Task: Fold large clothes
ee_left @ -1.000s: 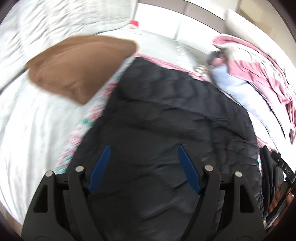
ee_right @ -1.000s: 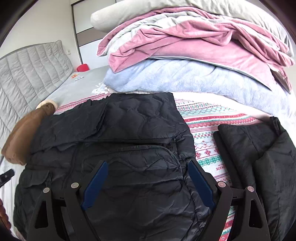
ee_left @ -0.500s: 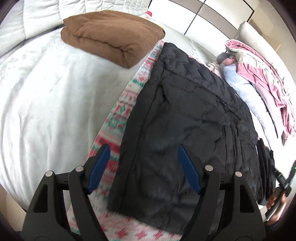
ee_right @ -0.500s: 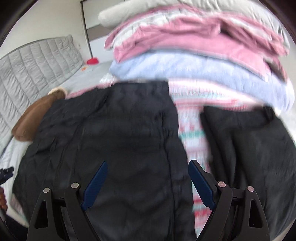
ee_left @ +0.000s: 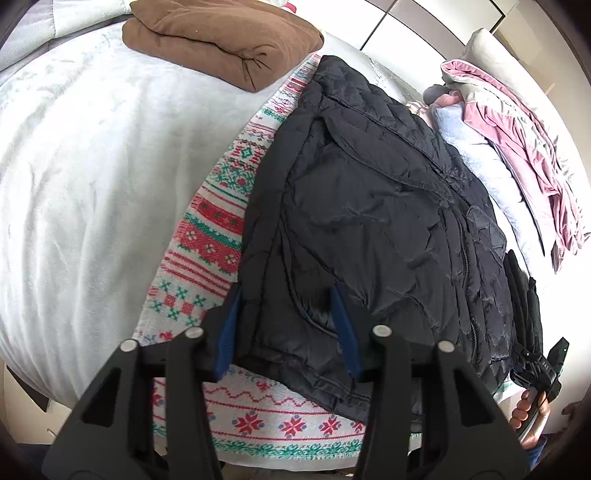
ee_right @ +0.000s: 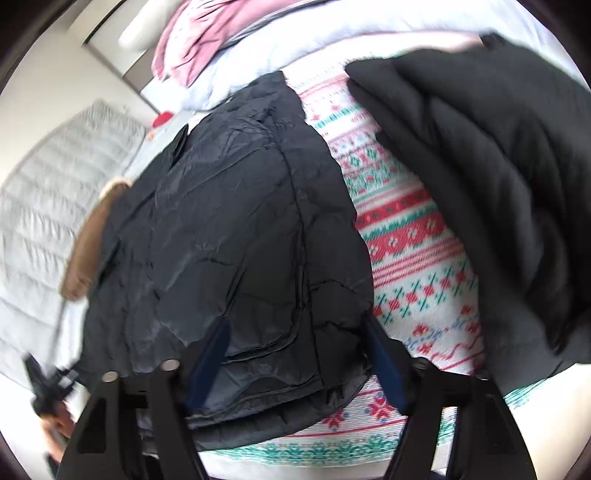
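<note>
Blk quilted jacket [ee_left: 369, 221], flat on patterned blanket [ee_left: 221, 214]

We see the quilted jacket [ee_left: 369, 206] lying on the patterned blanket [ee_left: 218, 221], which lies on the bed [ee_left: 85, 166]. To its left sits a folded garment [ee_left: 221, 33]; to its right, a heap of bedding [ee_left: 517, 147]. In the right view, another folded coat [ee_right: 480, 166] lies right of the jacket.

A home bedroom: a bed under a pale grey fleece cover [ee_left: 74, 177] and a red-and-green knitted patterned blanket [ee_left: 218, 218], a quilted grey padded headboard [ee_right: 40, 192], and heaped pink and pale blue bedding [ee_left: 517, 147] against white wardrobe doors [ee_left: 417, 22].
</note>
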`<action>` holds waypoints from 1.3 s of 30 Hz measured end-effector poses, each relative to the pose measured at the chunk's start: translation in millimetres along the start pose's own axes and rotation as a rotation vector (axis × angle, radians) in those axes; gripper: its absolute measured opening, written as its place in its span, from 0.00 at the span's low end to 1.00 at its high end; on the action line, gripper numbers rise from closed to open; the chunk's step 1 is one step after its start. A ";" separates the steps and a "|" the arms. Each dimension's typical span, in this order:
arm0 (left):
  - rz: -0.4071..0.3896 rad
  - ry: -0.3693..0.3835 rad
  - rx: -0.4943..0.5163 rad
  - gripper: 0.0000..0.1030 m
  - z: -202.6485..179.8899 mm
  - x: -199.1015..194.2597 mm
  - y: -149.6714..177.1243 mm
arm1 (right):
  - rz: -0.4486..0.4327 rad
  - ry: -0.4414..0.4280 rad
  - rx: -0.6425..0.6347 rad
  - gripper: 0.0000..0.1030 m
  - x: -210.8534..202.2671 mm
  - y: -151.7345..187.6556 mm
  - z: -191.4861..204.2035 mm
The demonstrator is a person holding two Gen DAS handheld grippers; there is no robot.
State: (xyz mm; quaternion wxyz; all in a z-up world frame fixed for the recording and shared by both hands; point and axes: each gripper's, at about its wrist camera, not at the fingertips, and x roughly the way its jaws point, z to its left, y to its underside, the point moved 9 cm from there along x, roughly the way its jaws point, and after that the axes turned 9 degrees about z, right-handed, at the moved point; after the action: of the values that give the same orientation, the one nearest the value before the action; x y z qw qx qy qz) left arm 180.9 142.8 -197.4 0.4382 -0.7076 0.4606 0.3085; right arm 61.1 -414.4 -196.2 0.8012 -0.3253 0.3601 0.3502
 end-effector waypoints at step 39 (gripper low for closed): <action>-0.073 0.033 0.055 0.10 -41.7 -27.0 34.8 | -0.323 0.388 -0.304 0.08 -52.3 44.6 45.2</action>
State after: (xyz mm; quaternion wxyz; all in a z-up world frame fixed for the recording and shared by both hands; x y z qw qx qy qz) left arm 139.8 108.8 -168.7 0.4606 -0.7169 0.4498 0.2677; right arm 15.6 -372.3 -142.1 0.7049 -0.5555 0.3935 0.1992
